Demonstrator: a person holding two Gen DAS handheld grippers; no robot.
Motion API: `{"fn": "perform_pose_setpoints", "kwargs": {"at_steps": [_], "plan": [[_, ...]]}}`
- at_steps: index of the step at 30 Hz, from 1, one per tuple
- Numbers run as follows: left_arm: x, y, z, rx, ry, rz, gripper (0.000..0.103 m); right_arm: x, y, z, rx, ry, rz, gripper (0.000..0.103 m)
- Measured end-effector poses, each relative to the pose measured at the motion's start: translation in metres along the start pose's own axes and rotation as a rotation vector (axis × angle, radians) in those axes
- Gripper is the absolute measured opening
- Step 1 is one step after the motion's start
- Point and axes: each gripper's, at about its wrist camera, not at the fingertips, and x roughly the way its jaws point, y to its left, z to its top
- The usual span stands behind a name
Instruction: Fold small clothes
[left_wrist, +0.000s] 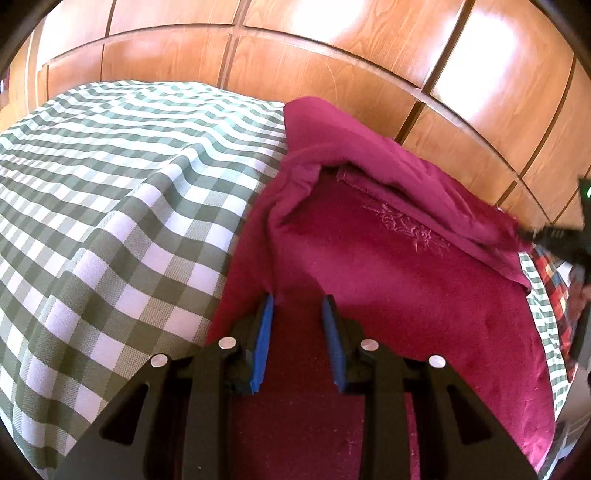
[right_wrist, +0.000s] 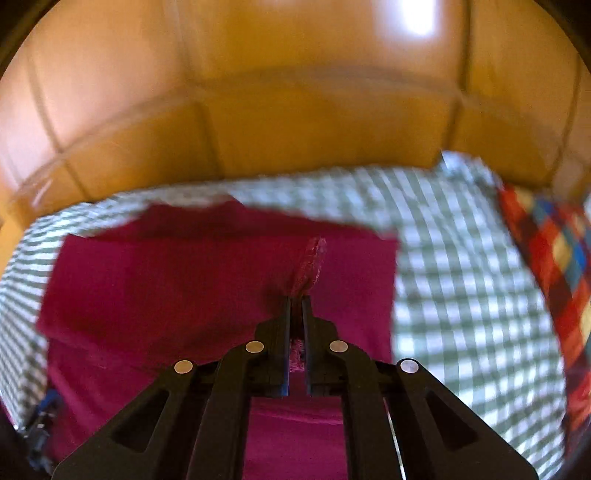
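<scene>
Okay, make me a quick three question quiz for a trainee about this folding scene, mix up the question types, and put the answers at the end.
1. True or false: the right gripper is pinching a bunch of the magenta garment.
2. Multiple choice: what pattern is the cloth under the garment? A) plain white B) green and white checks C) blue stripes
3. Fill in: the left gripper hovers over the garment with a clear ____ between its blue pads.

Key: 1 true; 2 B; 3 gap
</scene>
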Motion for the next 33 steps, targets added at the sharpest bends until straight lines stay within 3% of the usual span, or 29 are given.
{"fn": "perform_pose_setpoints", "kwargs": {"at_steps": [3,7,8,13,16,19,21,24,28,30,33], "plan": [[0.000,-0.002,0.002,0.003,0.011,0.008,0.027,0.017,-0.012,-0.016,0.041,0.024,0.015,0.005],[-0.008,-0.007,0.012,0.033,0.070,0.026,0.029,0.004,-0.010,-0.019,0.047,0.002,0.041,0.005],[-0.016,-0.008,0.017,0.032,0.068,0.002,0.029,0.001,-0.012,-0.019,0.048,-0.001,0.052,0.005],[-0.041,-0.019,0.054,0.021,-0.032,-0.083,0.041,-0.007,-0.026,-0.017,0.082,0.008,0.105,0.007],[-0.032,-0.036,0.081,0.056,-0.071,-0.068,0.041,-0.021,-0.031,-0.021,0.107,-0.013,0.085,0.034],[-0.016,-0.048,0.100,0.088,-0.079,-0.045,0.041,-0.041,-0.029,-0.021,0.124,-0.069,0.100,0.050],[-0.003,-0.052,0.109,0.093,-0.069,-0.037,0.041,-0.047,-0.016,-0.018,0.102,-0.100,0.122,0.053],[0.018,-0.054,0.107,0.119,-0.032,0.006,0.041,-0.039,0.007,-0.018,0.056,-0.088,0.140,0.053],[0.047,-0.042,0.083,0.112,0.061,0.036,0.041,0.005,0.029,-0.039,0.002,0.011,0.095,0.053],[0.051,-0.043,0.071,0.136,0.051,0.038,0.041,0.007,0.031,-0.049,-0.029,-0.049,0.085,0.053],[0.043,-0.047,0.071,0.144,0.049,0.038,0.041,0.004,0.029,-0.047,-0.023,-0.042,0.103,0.053]]}}
